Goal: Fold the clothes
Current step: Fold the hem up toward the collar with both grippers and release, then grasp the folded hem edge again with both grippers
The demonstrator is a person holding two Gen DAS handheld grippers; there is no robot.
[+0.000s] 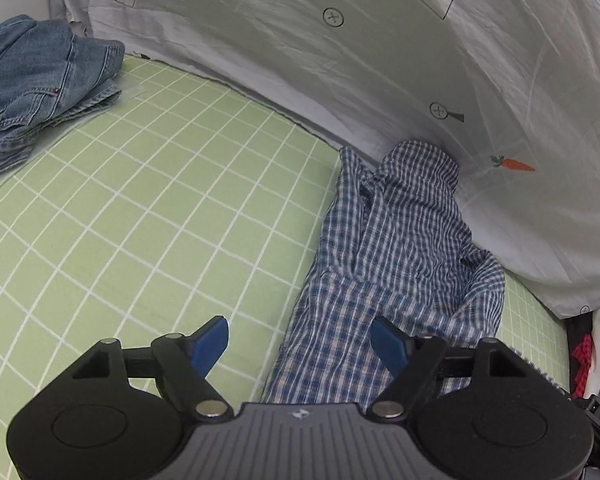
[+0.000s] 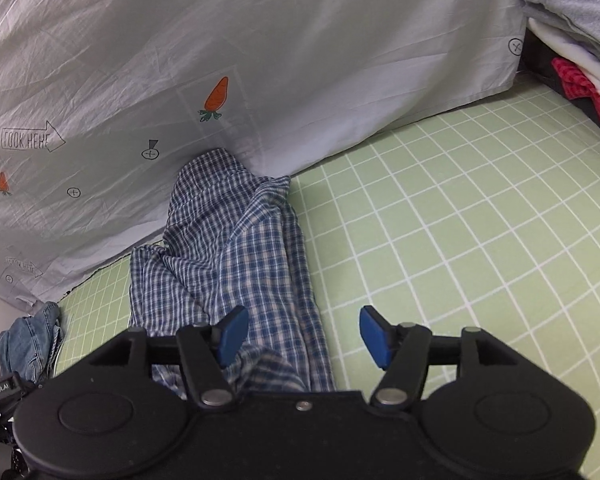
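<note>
Currently: grey sheet (image 1: 340, 80) with carrot prints stands as the backdrop, meeting the far edge of the green grid mat (image 1: 140, 220). Shirt (image 1: 388, 248), blue plaid, lies bunched in a long crumpled strip on the mat, its far end touching the sheet just below a carrot print. Jeans (image 1: 40, 84) sit crumpled on the mat well apart from the shirt, at its far-left side in the left view. Stack of clothes (image 2: 572, 40), grey, white and red-checked, sits well apart from the shirt on the opposite side. Left gripper (image 1: 300, 346) hovers over the shirt's near end, fingers spread, gripping nothing. Right gripper (image 2: 304, 334) likewise: fingers spread, one over the shirt, the other over bare mat, nothing held.
</note>
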